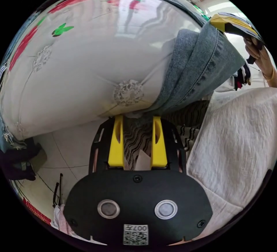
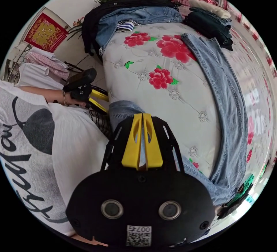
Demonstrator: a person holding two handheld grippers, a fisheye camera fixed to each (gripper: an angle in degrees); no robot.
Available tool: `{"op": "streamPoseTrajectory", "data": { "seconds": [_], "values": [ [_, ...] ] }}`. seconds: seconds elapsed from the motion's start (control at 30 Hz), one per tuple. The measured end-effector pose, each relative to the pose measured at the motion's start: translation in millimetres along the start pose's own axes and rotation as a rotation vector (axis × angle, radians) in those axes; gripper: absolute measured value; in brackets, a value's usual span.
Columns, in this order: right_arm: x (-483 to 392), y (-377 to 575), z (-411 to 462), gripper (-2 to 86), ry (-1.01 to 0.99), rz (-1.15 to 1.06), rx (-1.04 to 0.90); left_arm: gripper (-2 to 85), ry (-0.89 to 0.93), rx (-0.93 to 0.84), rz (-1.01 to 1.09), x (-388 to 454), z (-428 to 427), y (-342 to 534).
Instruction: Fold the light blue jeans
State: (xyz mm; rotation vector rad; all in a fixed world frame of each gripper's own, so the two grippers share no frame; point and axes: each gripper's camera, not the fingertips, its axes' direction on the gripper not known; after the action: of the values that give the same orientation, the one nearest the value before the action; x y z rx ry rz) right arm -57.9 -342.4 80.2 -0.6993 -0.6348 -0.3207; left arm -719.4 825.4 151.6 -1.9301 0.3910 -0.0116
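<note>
Two grippers work the light blue jeans (image 2: 228, 96), which lie across the floral bed cover (image 2: 161, 102). Right gripper (image 2: 142, 115) jaws are pressed together, pinching denim; left gripper (image 1: 135, 117) jaws stand spread at the jeans' edge. Denim looks soft, fairly heavy, non-slippery; best held at hem or waistband.

Light blue jeans (image 2: 228, 102), faded denim with darker seams, stretched in one long band across the white quilted bed cover with red flowers (image 2: 161, 90), far end lying flat beside the big red blooms. Near end lifted off the bed edge, bunched and folded over where pinched between the shut yellow jaws of the right gripper (image 2: 142, 119). From the left gripper view, a raised fold of the same denim (image 1: 193, 70) draping down in soft creases toward the bed's edge.
</note>
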Motion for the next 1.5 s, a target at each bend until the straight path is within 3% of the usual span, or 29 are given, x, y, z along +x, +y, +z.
{"op": "streamPoseTrajectory", "data": {
  "seconds": [0.27,0.57,0.7,0.77,0.93,1.07,1.2,1.33,1.4,1.5],
  "values": [
    [4,11,-5,-0.3,0.072,0.123,0.041,13.3,0.020,0.057,-0.036,-19,-14,49],
    [31,33,-4,-0.2,-0.020,0.297,0.096,14.4,0.120,0.022,-0.025,-3,14,48],
    [36,45,-4,-0.2,-0.039,0.312,0.104,1.9,0.077,-0.071,-0.031,4,26,35],
    [38,55,-8,-0.2,-0.031,0.320,0.123,0.8,0.115,-0.097,-0.018,1,18,37],
    [50,85,-21,-0.2,-0.092,0.334,0.174,-0.1,0.139,-0.015,-0.045,-16,-69,86],
    [43,105,-17,-0.3,-0.223,0.216,0.137,-0.2,0.142,0.093,-0.049,-20,-151,123],
    [27,125,-32,-0.3,-0.288,0.062,0.135,-0.1,0.076,0.260,0.152,17,-253,141],
    [46,150,-78,-0.2,-0.451,0.042,0.306,0.0,0.051,0.492,0.378,63,-337,132],
    [62,156,-96,-0.1,-0.429,0.107,0.417,0.0,-0.054,0.523,0.314,58,-349,109],
    [83,161,-107,0.1,-0.265,0.298,0.563,-0.1,-0.207,0.485,-0.117,-10,-324,46]
  ]
}}
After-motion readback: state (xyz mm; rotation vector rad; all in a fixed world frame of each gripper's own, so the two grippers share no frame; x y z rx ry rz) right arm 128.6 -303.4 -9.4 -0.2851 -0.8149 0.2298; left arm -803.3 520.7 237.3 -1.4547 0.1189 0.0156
